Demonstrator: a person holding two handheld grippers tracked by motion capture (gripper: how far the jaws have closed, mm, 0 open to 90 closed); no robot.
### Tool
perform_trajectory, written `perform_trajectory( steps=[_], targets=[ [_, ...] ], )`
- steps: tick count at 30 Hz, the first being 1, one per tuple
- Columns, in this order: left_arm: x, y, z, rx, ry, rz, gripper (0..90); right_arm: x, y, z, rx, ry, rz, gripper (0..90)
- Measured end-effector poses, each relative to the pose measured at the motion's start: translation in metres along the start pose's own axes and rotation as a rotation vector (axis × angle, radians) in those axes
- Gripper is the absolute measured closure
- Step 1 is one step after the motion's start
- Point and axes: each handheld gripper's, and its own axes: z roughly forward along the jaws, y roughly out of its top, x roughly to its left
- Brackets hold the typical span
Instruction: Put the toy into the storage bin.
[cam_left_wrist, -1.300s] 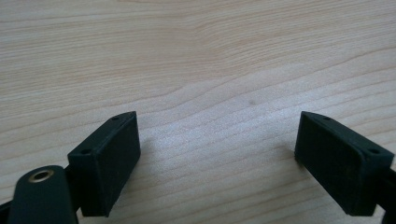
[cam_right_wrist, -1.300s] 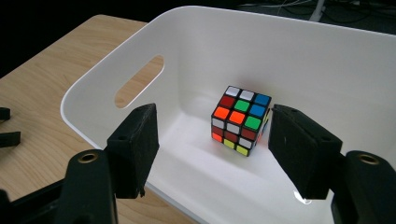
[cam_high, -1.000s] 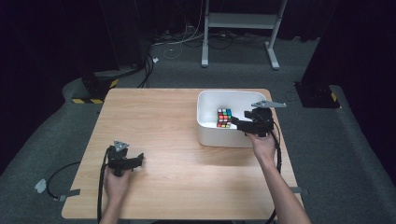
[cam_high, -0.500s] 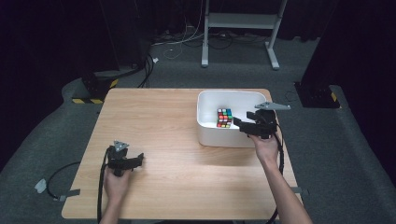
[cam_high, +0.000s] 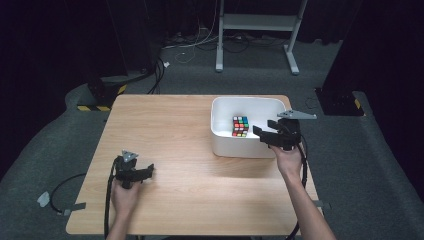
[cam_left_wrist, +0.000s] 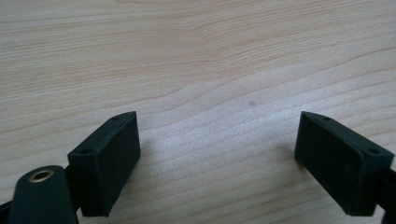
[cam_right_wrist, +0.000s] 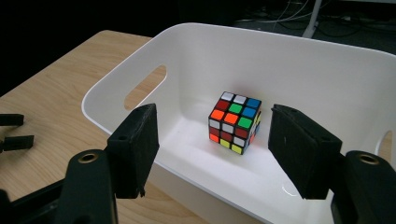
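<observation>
Evidently the work centres on the puzzle cube (cam_right_wrist: 235, 122), which sits on the floor of the white bin (cam_right_wrist: 116, 79), just ahead of the right gripper (cam_high: 260, 134) and slightly below it. That gripper hangs over the bin's near rim with its jaws parted and nothing between them. They are angled down at the cube, which suits either a reach in or a hand drawing clear. The cube rests flat and free, touching no wall. The left gripper (cam_high: 145, 171) is well off to the side, low over the bare wooden surface (cam_high: 175, 130). Its jaws are wide and empty, probably parked to keep out of the way.
</observation>
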Motion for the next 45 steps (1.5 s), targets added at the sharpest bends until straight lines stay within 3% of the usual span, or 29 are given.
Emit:
perform_trajectory(
  steps=[24, 45],
  targets=[
    [0.000, 0.000, 0.000, 0.001, 0.000, 0.000, 14.4, -0.005, -0.013, -0.027, -0.044, 0.014, 0.008, 33.3],
    [0.000, 0.000, 0.000, 0.001, 0.000, 0.000, 14.4, -0.004, -0.026, -0.036, -0.060, 0.010, 0.011, 33.3]
  ],
)
